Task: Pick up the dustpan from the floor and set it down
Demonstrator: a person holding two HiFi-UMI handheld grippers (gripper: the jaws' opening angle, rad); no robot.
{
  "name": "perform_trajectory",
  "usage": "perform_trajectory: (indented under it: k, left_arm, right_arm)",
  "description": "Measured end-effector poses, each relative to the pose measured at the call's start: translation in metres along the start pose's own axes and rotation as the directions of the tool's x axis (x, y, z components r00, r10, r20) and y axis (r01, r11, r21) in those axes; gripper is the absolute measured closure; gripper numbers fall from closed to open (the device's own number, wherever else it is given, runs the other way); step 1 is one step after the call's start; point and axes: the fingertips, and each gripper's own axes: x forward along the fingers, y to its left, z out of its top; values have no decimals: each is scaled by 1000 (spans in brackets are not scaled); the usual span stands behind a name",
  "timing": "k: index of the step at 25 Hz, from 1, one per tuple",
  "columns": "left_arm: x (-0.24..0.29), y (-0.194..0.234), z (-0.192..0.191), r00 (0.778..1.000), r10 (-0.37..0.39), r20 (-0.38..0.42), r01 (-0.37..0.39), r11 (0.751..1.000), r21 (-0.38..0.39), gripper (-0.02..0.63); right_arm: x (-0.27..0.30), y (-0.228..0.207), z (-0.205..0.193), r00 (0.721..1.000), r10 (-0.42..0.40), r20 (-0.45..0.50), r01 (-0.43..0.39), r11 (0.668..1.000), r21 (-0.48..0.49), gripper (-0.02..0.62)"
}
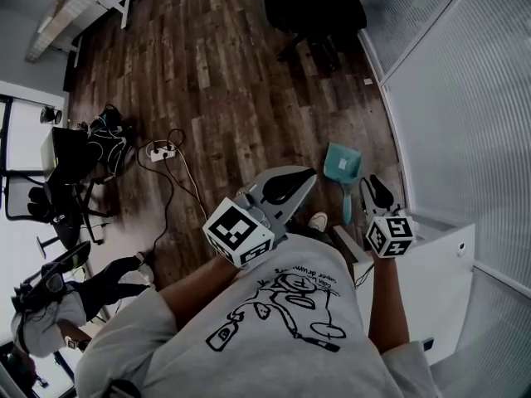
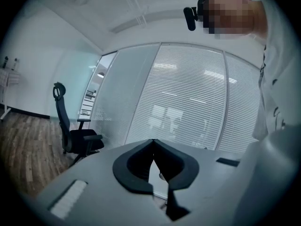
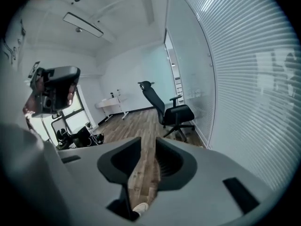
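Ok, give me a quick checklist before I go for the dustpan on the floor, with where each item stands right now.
1. Dustpan in sight on the wood floor: ok.
2. Right hand-held gripper empty, jaws apart: ok.
3. Right hand-held gripper lined up on the dustpan's handle: not ok, only floor shows between its jaws.
4. Left hand-held gripper carrying nothing: ok, jaws together.
5. Cables away from the dustpan: ok, they lie well to its left in the head view.
6. Spot to set it down: cannot tell.
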Motion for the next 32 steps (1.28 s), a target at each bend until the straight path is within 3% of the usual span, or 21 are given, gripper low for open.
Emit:
perform_trajectory:
  k: [15,23,32]
  left_arm:
    - [9,-2,23,999,-7,43,6,1000,26,604]
    - [0,7,51,996,15,87,-20,998,62,604]
    - [2,3,77,990,18,141,-35,992,121,604]
  right_arm:
    - [-80,57,140,975,32,220,6,985,-173,558]
    - [-103,85,189,953,17,301,49,977,-209,568]
    - [-120,99,212,941,20,337,59,973,-224,569]
